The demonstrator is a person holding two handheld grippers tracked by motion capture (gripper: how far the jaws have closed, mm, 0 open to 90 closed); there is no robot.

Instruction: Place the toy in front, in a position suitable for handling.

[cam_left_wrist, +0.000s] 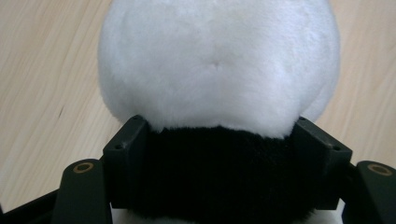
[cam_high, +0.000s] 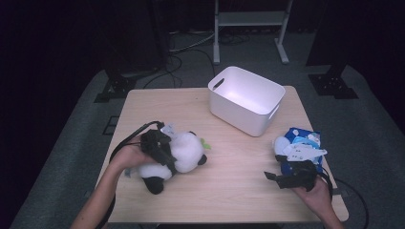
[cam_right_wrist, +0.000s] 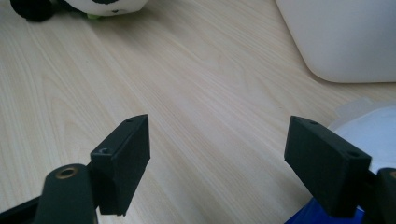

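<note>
The left gripper [cam_high: 165,155] has its jaws pressed against the black band of a panda toy [cam_high: 184,152], one pad on each side, as the left gripper view shows with the white plush bulging above them [cam_left_wrist: 217,65]. The panda lies near the left edge of the tabletop [cam_high: 229,176], toward the front left corner, with one black foot pointing at the front edge.

The right gripper [cam_high: 277,179] rests near the front right corner with its jaws wide apart and nothing between them; in the right gripper view [cam_right_wrist: 217,172] bare wood shows between the two black pads. Just behind it, close to the right edge, lies a blue and white packet [cam_high: 301,145].

A white bin [cam_high: 267,114] stands at the back edge, right of the middle, turned at a slant to the edges. What shows of its inside looks bare.

The middle of the tabletop between panda and packet is open wood, and so is the back left corner. The strip along the front edge between the two hands is also free.
</note>
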